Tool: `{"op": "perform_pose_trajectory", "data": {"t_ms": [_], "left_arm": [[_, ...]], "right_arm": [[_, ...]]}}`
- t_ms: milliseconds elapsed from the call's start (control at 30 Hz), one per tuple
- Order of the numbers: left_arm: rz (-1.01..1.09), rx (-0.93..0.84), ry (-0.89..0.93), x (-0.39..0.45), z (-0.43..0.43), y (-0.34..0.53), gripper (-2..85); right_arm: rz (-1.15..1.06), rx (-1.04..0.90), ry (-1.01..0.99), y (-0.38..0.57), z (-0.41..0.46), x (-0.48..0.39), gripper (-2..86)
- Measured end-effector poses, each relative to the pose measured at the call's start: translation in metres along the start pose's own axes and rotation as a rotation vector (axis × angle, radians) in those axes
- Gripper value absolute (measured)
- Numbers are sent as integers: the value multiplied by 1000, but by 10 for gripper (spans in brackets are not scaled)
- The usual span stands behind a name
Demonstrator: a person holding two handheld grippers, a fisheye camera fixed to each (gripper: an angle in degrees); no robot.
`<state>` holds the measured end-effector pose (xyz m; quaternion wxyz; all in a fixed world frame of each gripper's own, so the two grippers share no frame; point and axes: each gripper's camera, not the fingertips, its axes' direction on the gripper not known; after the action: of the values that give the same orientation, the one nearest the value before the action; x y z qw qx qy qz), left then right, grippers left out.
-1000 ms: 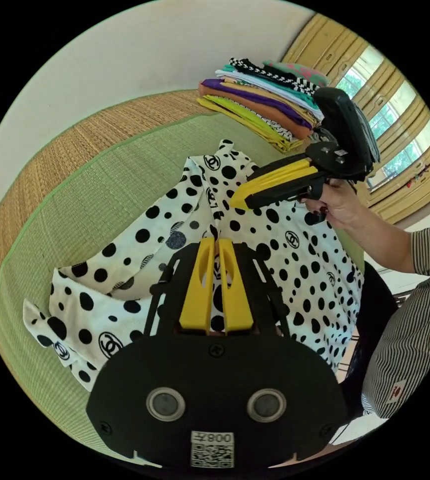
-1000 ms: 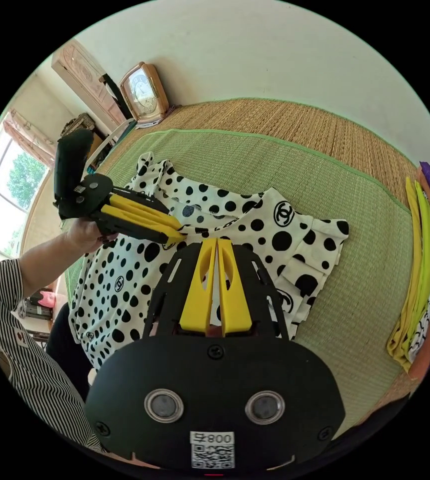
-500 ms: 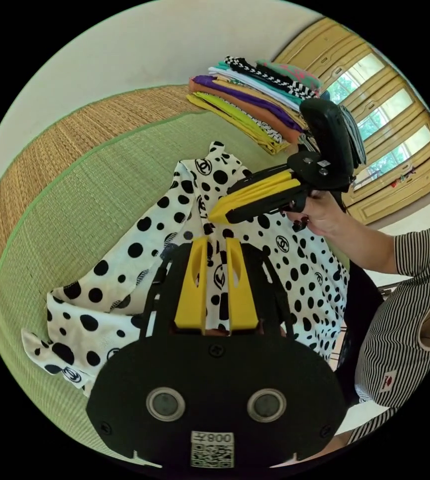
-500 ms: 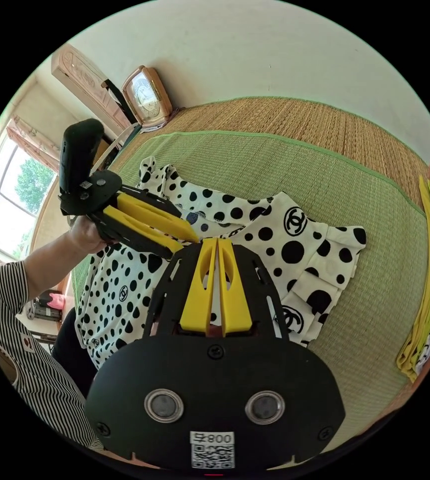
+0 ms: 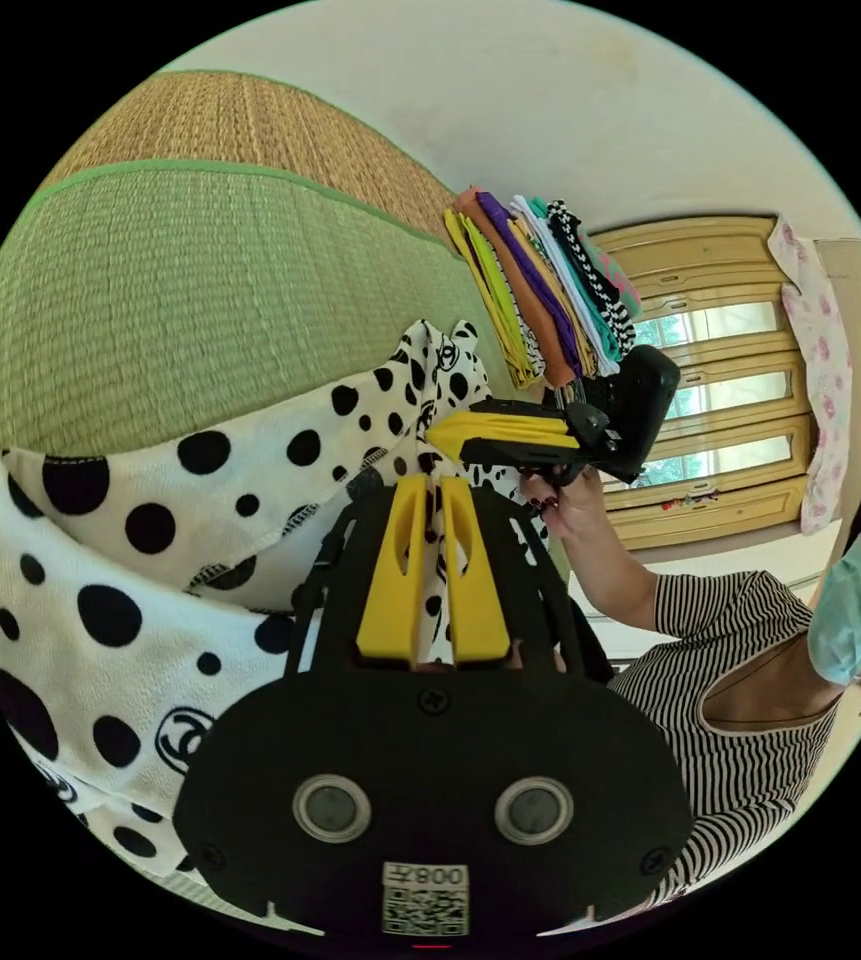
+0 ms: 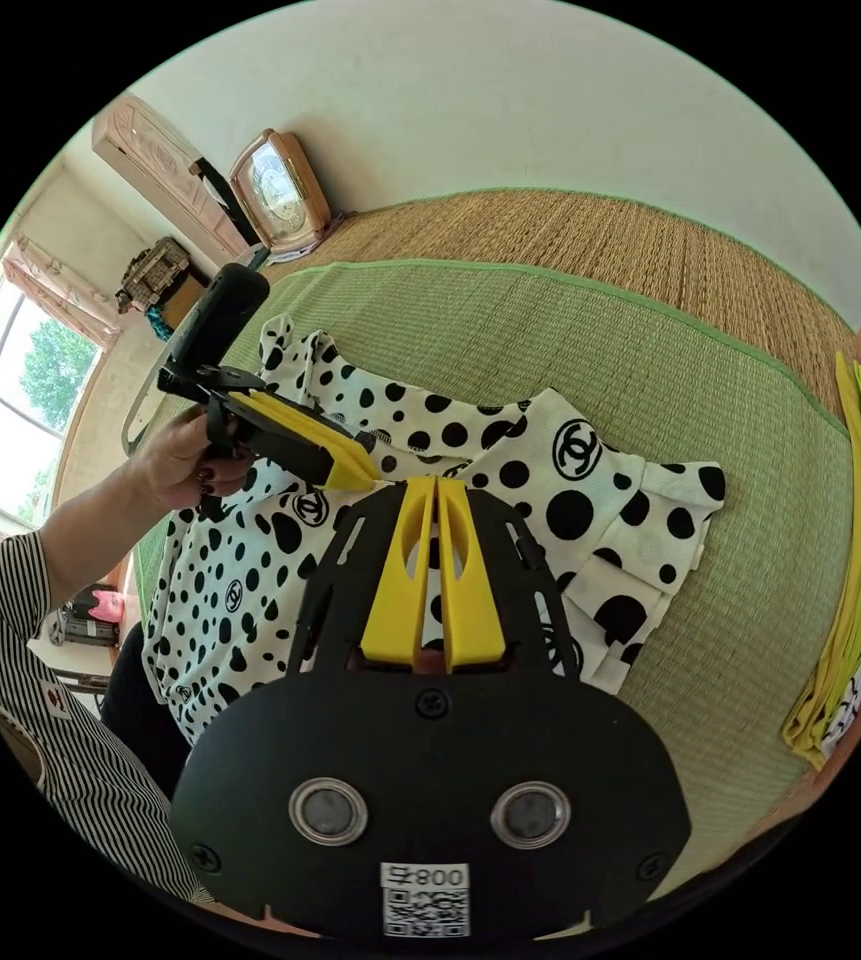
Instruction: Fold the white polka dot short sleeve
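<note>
White short sleeve (image 6: 590, 470) with black polka dots. Green woven mat (image 6: 650, 350), tan straw border (image 6: 630, 240). Yellow jaws on black tools: left tool (image 5: 432, 490), right tool (image 6: 434, 490). Folded stack (image 5: 540, 290) in yellow, orange, purple, teal. Black-and-white striped sleeve (image 5: 730, 620).

The left gripper (image 6: 355, 465) with yellow jaws opened a little half a second ago; now its jaws are nearly together again, with spotted cloth in the thin gap. In the right gripper view it sits at 10 o'clock, lower and flatter than before. The near sleeve of the white shirt with black dots (image 5: 130, 560) has been lifted and pulled toward the left gripper's camera.
</note>
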<state>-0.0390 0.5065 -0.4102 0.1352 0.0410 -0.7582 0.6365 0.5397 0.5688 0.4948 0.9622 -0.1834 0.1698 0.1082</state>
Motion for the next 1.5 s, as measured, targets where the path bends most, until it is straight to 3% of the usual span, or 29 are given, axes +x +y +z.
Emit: {"op": "perform_pose_trajectory", "data": {"t_ms": [167, 300, 433, 567, 633, 700, 867, 1100, 1267, 1367, 1500], "left_arm": [[35, 10, -141, 13, -1, 15, 19], [81, 164, -264, 38, -30, 54, 13], [19, 240, -450, 43, -46, 110, 4], [-77, 197, -581, 24, -37, 135, 2], [-106, 254, -548, 16, -39, 143, 1], [-116, 267, -595, 15, -41, 145, 1], [-129, 275, -586, 15, -42, 164, 1], [-125, 344, -545, 53, -48, 265, 2], [-230, 190, -623, 35, -32, 316, 4], [-266, 292, -531, 42, -54, 340, 11], [-292, 353, -601, 63, -73, 394, 43]], "right_arm": [[13, 5, -8, -2, -4, 4, 0], [27, 33, 0, 4, -13, 3, 1], [26, 67, 17, 28, -33, -5, 0], [93, 70, 106, 83, -51, -7, 0], [123, 32, 183, 99, -45, 2, 0], [149, 80, 80, 106, -51, 18, 0], [155, 54, 103, 95, -50, 19, 0], [172, 94, 85, 153, -86, -8, 0], [217, -4, 128, 176, -66, 9, 2], [276, 25, 61, 175, -86, 18, 7], [275, 52, 96, 193, -114, -1, 27]]}}
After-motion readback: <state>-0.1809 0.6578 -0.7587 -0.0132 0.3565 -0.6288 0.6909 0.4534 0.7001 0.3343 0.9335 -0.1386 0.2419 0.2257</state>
